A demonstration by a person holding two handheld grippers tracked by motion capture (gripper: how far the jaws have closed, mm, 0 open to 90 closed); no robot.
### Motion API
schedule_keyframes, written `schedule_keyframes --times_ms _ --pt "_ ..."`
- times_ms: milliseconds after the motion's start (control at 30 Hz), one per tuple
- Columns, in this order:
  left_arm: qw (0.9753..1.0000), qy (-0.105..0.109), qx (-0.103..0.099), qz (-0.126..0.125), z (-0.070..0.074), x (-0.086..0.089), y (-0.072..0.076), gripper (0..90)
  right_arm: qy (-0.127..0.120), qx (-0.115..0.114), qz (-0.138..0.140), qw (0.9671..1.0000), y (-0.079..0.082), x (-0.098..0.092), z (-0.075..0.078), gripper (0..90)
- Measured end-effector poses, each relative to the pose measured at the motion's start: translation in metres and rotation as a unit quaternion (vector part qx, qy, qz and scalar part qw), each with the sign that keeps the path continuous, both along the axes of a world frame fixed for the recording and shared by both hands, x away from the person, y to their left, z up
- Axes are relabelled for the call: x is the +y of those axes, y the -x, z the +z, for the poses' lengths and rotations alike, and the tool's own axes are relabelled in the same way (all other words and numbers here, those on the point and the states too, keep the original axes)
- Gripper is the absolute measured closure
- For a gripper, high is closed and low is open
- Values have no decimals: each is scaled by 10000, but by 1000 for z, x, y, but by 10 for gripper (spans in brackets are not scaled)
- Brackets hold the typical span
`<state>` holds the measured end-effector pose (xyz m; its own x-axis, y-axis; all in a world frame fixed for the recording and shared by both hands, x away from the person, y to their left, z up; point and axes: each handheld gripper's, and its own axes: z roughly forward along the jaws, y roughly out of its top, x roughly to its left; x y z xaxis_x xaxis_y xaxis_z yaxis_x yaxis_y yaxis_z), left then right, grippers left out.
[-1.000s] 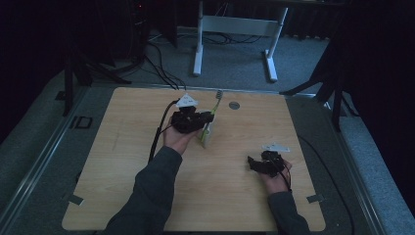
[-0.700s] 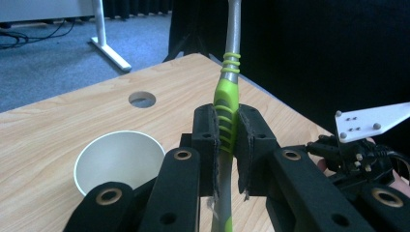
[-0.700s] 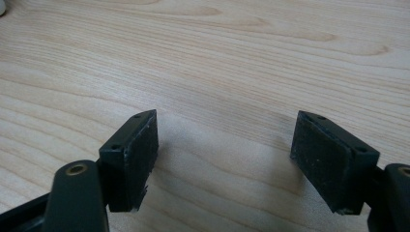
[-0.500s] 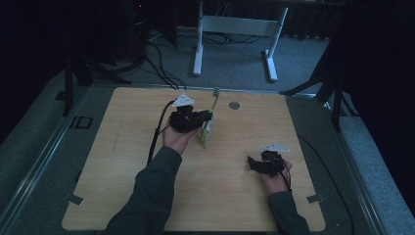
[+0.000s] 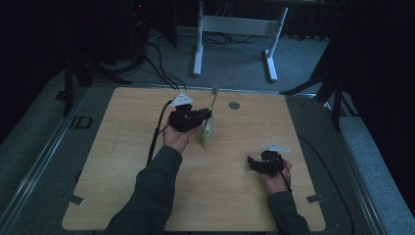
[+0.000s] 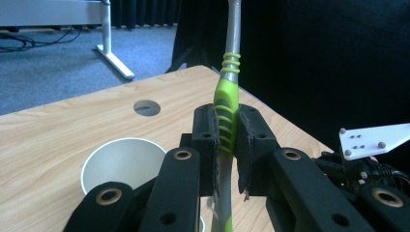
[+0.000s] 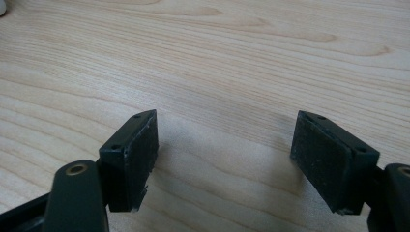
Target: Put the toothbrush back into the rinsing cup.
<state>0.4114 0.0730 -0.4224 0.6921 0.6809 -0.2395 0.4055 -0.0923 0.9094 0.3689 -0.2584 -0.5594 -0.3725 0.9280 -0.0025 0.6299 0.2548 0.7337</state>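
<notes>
The high view is dim and grainy, its edges sinking into black. Both gripper views are brighter and evenly lit, with soft shadows under the jaws and the nearest parts slightly blurred.

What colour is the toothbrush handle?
Bright green and grey toothbrush handle; it shows best in the left gripper view.

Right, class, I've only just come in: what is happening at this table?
A person works with a gripper in each hand. The left gripper is shut on a green and grey toothbrush, holding it upright beside a white paper cup on the wooden table. Whether its lower end sits inside the cup is unclear. The right gripper is open, low over bare wood, apart from the cup.
</notes>
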Motion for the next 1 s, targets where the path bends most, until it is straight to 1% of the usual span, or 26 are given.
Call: schedule_keyframes --times_ms 133,433,533,767,1000 --pt "10000 70 -52 26 1 0 0 798 0 0 -1 10000 0 0 0 247" --pt "9998 85 -194 57 0 -2 0 797 -1 0 1 10000 0 0 0 247" --pt "9997 126 -221 66 0 -2 0 797 -2 1 -1 10000 0 0 0 247" --pt "9992 121 -375 65 -1 -3 0 798 0 0 -1 10000 0 0 0 247" --pt "9989 204 -419 109 -2 -4 -1 797 -2 -1 0 10000 0 0 0 247"
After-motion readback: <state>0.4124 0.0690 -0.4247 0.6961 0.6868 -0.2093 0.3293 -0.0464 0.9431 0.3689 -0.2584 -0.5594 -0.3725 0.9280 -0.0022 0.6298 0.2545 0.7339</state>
